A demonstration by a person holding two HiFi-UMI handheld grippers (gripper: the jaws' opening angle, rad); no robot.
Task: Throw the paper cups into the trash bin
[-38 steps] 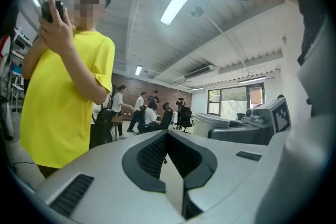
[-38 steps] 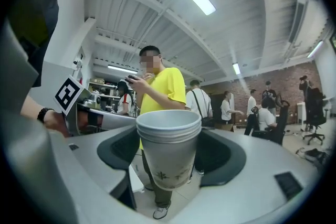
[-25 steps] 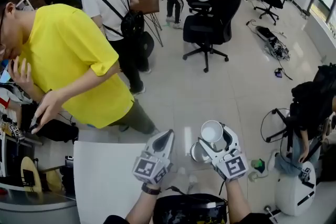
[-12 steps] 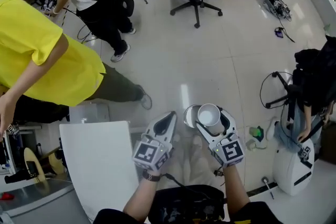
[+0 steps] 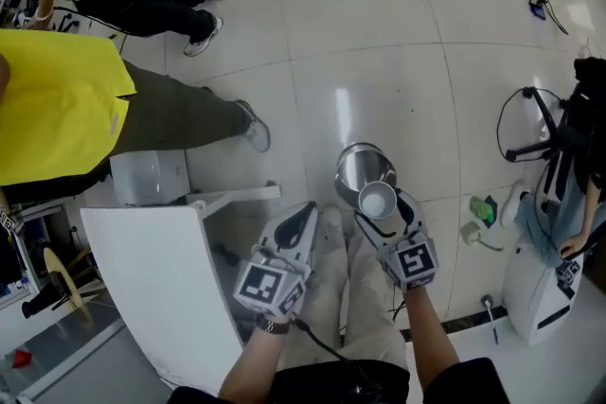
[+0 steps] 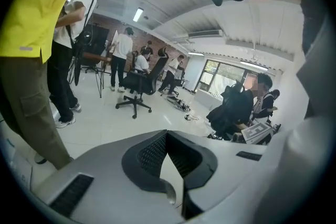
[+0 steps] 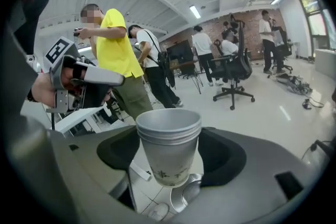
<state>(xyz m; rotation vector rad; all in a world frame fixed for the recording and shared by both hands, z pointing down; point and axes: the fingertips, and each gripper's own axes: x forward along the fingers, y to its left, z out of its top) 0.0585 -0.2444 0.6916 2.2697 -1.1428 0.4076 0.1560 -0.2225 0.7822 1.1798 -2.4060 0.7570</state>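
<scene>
A stack of white paper cups (image 5: pixel 376 201) stands upright between the jaws of my right gripper (image 5: pixel 378 205), which is shut on it. In the right gripper view the paper cups (image 7: pixel 169 147) fill the gap of the right gripper (image 7: pixel 169 157), rims up. Directly beyond and below them on the floor is the round shiny metal trash bin (image 5: pixel 354 166), its rim also showing under the cups as the trash bin (image 7: pixel 182 195). My left gripper (image 5: pixel 304 211) hangs beside the right one, shut and empty; the left gripper (image 6: pixel 167 132) shows its pads meeting at the tips.
A white table (image 5: pixel 156 274) stands at the left, close to my left gripper. A person in a yellow shirt (image 5: pixel 57 109) bends beside it. A white machine (image 5: pixel 535 293) and cables lie at the right; my own legs (image 5: pixel 365 298) are below the grippers.
Both grippers have dropped steeply toward the floor, and the head view has tipped down. The cups, still gripped, now sit right at the bin's near rim.
</scene>
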